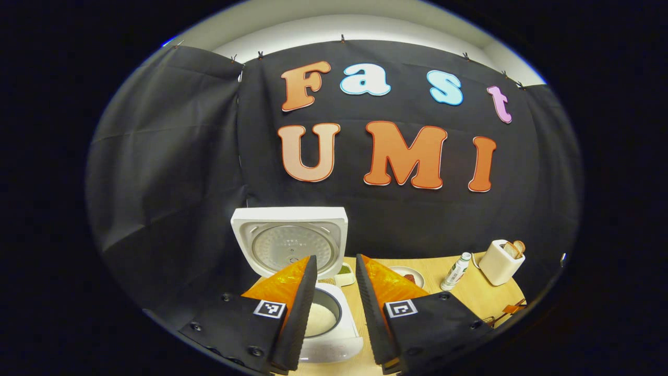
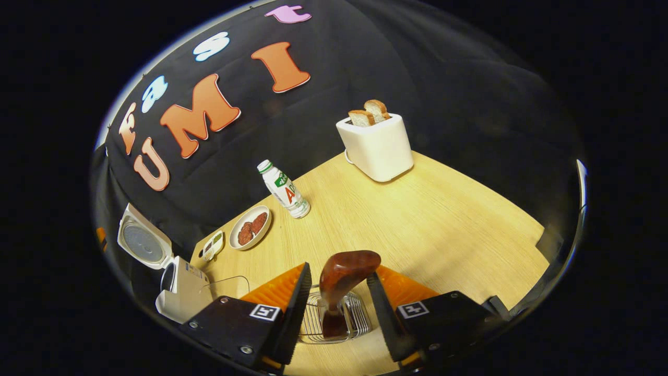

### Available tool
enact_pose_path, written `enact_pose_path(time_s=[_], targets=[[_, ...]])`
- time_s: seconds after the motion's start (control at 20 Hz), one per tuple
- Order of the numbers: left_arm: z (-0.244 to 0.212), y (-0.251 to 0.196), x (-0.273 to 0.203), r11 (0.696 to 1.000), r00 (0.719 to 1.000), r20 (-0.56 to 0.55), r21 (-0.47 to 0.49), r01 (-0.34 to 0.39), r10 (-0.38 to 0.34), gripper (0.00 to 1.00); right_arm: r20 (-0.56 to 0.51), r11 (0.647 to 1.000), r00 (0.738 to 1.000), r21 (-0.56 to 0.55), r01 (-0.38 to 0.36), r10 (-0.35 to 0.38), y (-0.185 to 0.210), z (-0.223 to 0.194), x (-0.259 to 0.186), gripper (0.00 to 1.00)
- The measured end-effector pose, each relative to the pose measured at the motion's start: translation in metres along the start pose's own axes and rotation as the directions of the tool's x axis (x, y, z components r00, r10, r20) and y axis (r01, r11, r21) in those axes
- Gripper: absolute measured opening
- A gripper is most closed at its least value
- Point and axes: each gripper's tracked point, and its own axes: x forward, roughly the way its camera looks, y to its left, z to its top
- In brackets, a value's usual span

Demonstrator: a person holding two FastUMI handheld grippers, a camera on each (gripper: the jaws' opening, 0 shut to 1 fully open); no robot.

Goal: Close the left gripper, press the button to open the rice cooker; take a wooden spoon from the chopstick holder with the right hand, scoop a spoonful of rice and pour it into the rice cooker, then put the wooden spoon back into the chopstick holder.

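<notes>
Dark brown wooden spoon (image 2: 344, 284) standing in wire chopstick holder (image 2: 334, 318), between spread fingers of right gripper (image 2: 336, 305), not gripped. Probably light, stiff, smooth: better taken below bowl. Left gripper (image 1: 336, 308) also open above white open rice cooker (image 1: 313, 292).

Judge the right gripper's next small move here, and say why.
Probably back the right gripper straight up and away. The wooden spoon already stands in the wire chopstick holder, the fingers look spread clear on either side of it, and the rice cooker is open with rice inside, so only withdrawal seems left.
</notes>
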Motion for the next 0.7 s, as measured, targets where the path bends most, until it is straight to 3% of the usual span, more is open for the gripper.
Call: enact_pose_path(time_s=[0.15, 0.3, 0.5, 0.7], targets=[[0.001, -0.010, -0.002, 0.999, 1.000, 0.002, 0.035, 0.009, -0.009, 0.55, -0.050, 0.999, 0.998, 0.015, -0.041, 0.042, 0.010, -0.009, 0.006, 0.47], [0.000, -0.021, -0.001, 0.997, 1.000, 0.005, 0.067, 0.028, -0.028, 0.55, -0.045, 0.999, 0.999, 0.017, -0.027, 0.028, 0.011, -0.011, 0.005, 0.24], [-0.004, -0.030, 0.002, 0.996, 0.998, -0.008, 0.074, 0.055, -0.055, 0.55, -0.049, 0.998, 0.999, 0.054, -0.013, 0.015, 0.012, -0.011, 0.002, 0.19], [-0.007, -0.030, 0.003, 0.994, 0.997, -0.015, 0.078, 0.075, -0.075, 0.53, -0.039, 1.000, 0.999, 0.017, 0.008, -0.007, 0.014, -0.011, -0.007, 0.14]])
